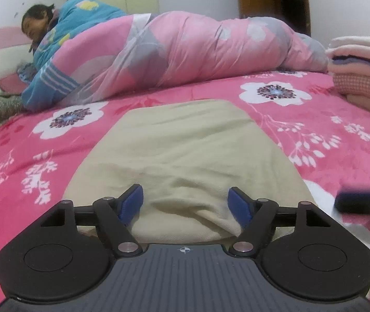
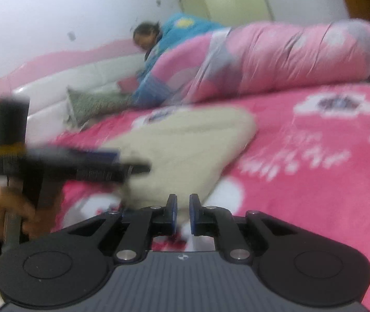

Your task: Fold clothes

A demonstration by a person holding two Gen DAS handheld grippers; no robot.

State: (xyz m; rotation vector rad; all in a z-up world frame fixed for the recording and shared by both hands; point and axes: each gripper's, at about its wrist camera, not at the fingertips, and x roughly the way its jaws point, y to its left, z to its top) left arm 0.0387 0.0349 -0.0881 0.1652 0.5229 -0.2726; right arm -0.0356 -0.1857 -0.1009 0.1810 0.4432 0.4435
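The beige cloth (image 1: 185, 150) lies flat on the pink flowered bed cover (image 1: 315, 119), right in front of me, already folded into a neat shape. Its near edge bunches up a little between the two blue pads of my left tongs (image 1: 185, 202). Those pads stand wide apart and do not press on the cloth. My right tongs (image 2: 182, 214) sit just beside the cloth's near corner. Their pads are almost together, with only a thin gap, and I see no cloth between them.

I think the next fold starts at this near edge. To do it well, I should pinch both layers at once, take a corner with each hand, and lift them evenly so the cloth stays straight.

Further back, a person lies under a pink quilt (image 1: 198, 52). A pile of folded clothes (image 1: 361, 62) waits on the right.
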